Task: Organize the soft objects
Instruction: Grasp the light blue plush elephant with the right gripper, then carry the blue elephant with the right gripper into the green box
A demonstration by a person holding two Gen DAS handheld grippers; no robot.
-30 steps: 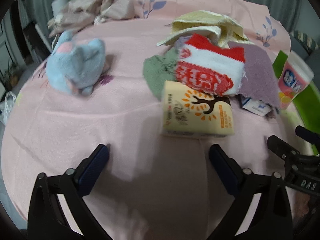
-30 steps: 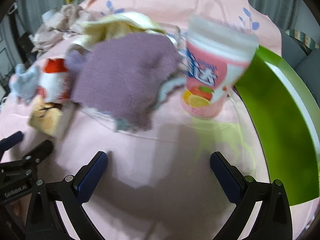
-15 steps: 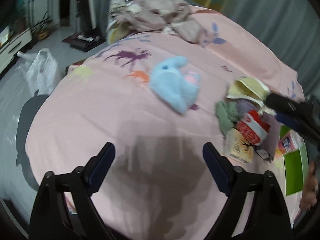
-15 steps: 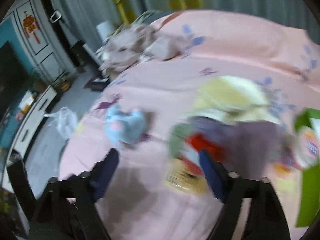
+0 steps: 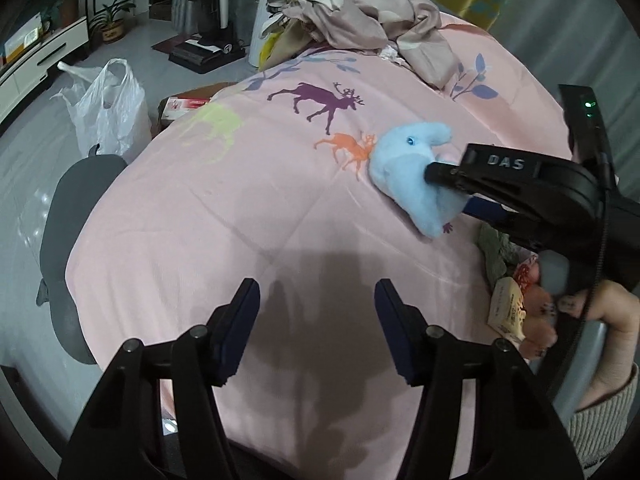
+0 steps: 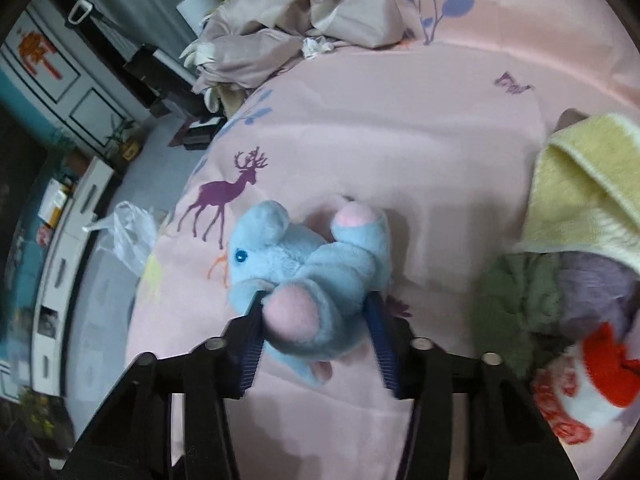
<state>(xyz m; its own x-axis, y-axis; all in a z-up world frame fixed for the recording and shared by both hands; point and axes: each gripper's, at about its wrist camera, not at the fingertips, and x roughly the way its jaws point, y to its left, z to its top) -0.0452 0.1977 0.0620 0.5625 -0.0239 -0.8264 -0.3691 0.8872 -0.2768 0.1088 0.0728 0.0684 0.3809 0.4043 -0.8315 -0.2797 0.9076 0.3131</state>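
Note:
A light blue plush toy (image 6: pixel 304 276) with pink paws lies on the pink bedspread (image 6: pixel 420 152). My right gripper (image 6: pixel 316 332) has a finger on each side of it, pressing its sides. In the left wrist view the toy (image 5: pixel 416 176) sits at the right with the right gripper's black fingers (image 5: pixel 472 172) around it. My left gripper (image 5: pixel 316 328) is open and empty over bare bedspread (image 5: pixel 240 200). A yellow towel (image 6: pixel 588 196), green cloth (image 6: pixel 516 304), purple cloth (image 6: pixel 592 292) and red-and-white sock (image 6: pixel 592 396) lie in a pile at the right.
Crumpled beige clothes (image 5: pixel 356 12) lie at the bed's far end. A yellow tissue pack (image 5: pixel 508 312) sits at the right edge. Left of the bed are a grey chair (image 5: pixel 64 248), a white plastic bag (image 5: pixel 108 108) and the floor.
Both grippers swung left from the cloth pile towards the plush toy. My right gripper has come down around the toy and closed onto it. My left gripper stayed open.

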